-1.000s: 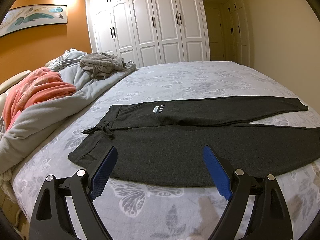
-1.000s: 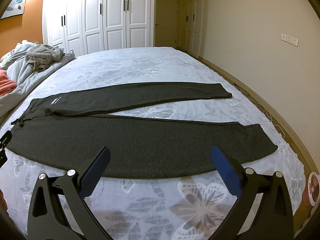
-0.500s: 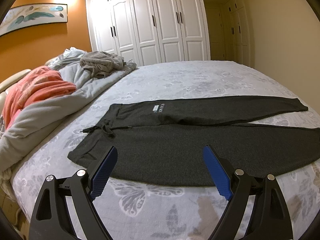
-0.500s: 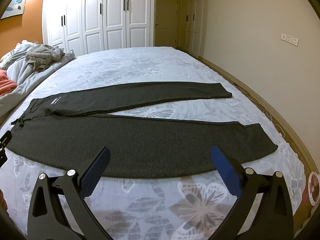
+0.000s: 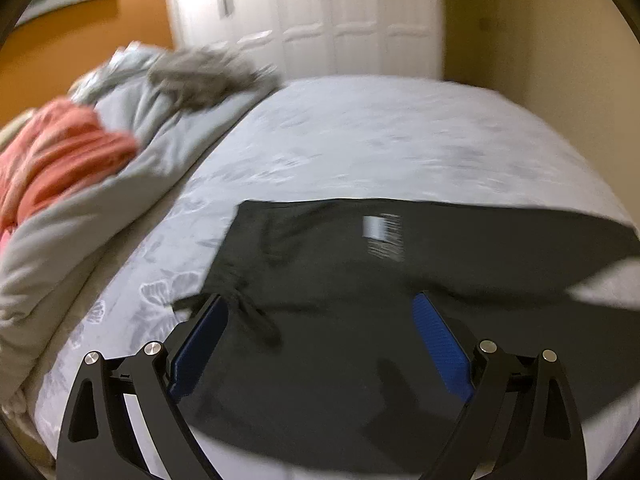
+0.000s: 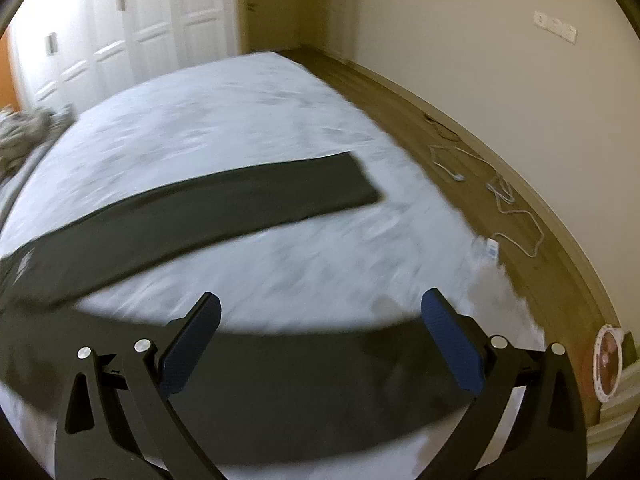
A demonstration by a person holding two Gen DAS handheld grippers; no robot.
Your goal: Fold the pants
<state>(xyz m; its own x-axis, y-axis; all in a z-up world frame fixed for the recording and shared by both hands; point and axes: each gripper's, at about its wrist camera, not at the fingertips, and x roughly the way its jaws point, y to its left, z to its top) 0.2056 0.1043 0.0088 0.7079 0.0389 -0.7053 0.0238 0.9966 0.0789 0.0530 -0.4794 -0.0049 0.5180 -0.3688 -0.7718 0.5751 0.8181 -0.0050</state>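
The dark grey pants (image 5: pixel 400 320) lay flat on the bed (image 5: pixel 380 140), close to its near edge, with the waist toward the side where the blankets were piled and the two legs spread apart in a V toward the side by the wooden floor (image 6: pixel 460 152). The left hand-held gripper (image 5: pixel 320 340) hung over the waist part with its two blue fingers wide apart, holding nothing. The right hand-held gripper (image 6: pixel 320 336) hung over the end of the near leg (image 6: pixel 300 392), also wide apart and holding nothing. Both pictures were blurry, so small things were hard to make out. The pants looked soft and thick, like warm sweatpants, with a thin drawstring (image 5: pixel 256 320) at the waist and a small pale label (image 5: pixel 380 232) higher up. The bed cover was pale with a faint flower and butterfly print, and it looked smooth. Here is what could go wrong, as I see it. The fingers might pinch the bed cover along with the cloth, and then the cover would lift too. They might catch only the top layer, so the leg would open up and sag. The string could snag on a finger. If one side got pulled more than the other, the fold would come out crooked.
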